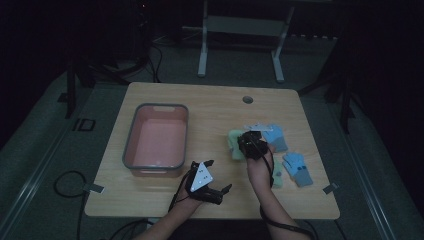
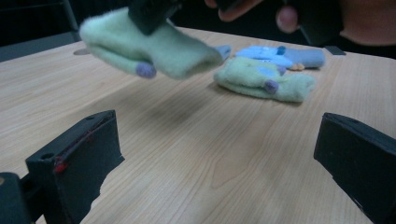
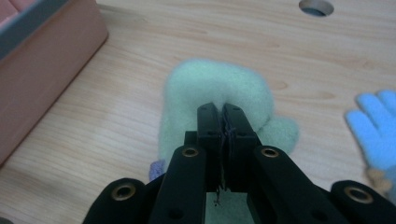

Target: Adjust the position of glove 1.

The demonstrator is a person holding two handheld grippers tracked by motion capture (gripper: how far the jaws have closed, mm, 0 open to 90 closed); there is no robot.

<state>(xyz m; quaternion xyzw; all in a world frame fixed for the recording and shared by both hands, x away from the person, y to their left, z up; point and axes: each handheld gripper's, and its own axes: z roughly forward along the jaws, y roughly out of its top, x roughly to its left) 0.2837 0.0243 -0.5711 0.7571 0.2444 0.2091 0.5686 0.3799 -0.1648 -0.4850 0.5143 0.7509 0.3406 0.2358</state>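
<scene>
Fingers of right gripper (image 3: 223, 122) pinch a green glove (image 3: 210, 93), lifted off table (image 1: 210, 105), prob. bound for pink bin (image 1: 156, 140). Left gripper (image 1: 212, 176) waits w/ jaws apart, holding nothing. Other gloves (image 1: 295, 167) lie nearby.

On the table (image 1: 215, 107), the bin (image 1: 156, 140) sits on the left half, with the left gripper (image 1: 206, 181) just in front of its near right corner, close to the table's near edge. To the right of the bin, past a bare strip of table, the right gripper (image 1: 251, 142) holds one glove (image 1: 235, 141) lifted above the table, and a second glove (image 2: 261, 81) lies on the table beyond it in the left gripper view. Farther right lie two more gloves, one (image 1: 276, 137) behind and one (image 1: 298, 169) nearer the front edge, and a round hole (image 1: 247, 99) sits near the table's far edge.
</scene>
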